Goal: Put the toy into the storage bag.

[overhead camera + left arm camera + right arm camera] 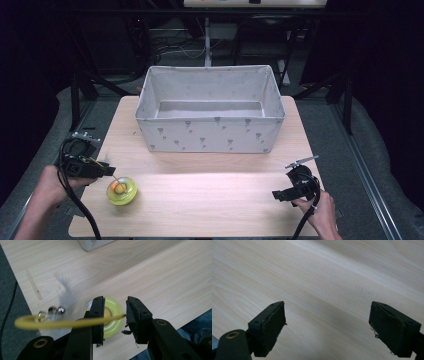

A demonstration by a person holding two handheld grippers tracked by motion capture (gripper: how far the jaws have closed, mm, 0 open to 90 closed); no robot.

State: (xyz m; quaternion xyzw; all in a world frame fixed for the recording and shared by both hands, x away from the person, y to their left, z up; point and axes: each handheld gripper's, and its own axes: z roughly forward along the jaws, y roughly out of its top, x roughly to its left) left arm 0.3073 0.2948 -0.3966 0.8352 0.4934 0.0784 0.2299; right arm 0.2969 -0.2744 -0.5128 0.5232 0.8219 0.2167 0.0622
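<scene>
Toy (121,190), a yellow-green disc with an orange centre, lies on the near left of the bench (210,200). From it a thin yellow wand (62,323) arcs up across the left tool (115,315), whose jaws stand narrowly apart, the wand's end between them; whether they pinch it I cannot tell. The left gripper view adds a grey feather (65,290) and small silver bells (53,310). Right tool (327,327) gapes wide over bare wood, near right. Far behind sits a fabric bin (210,137).

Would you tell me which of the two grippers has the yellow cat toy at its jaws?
The left gripper: the yellow toy's wand crosses its narrow gap. The right gripper gapes over bare table.
</scene>
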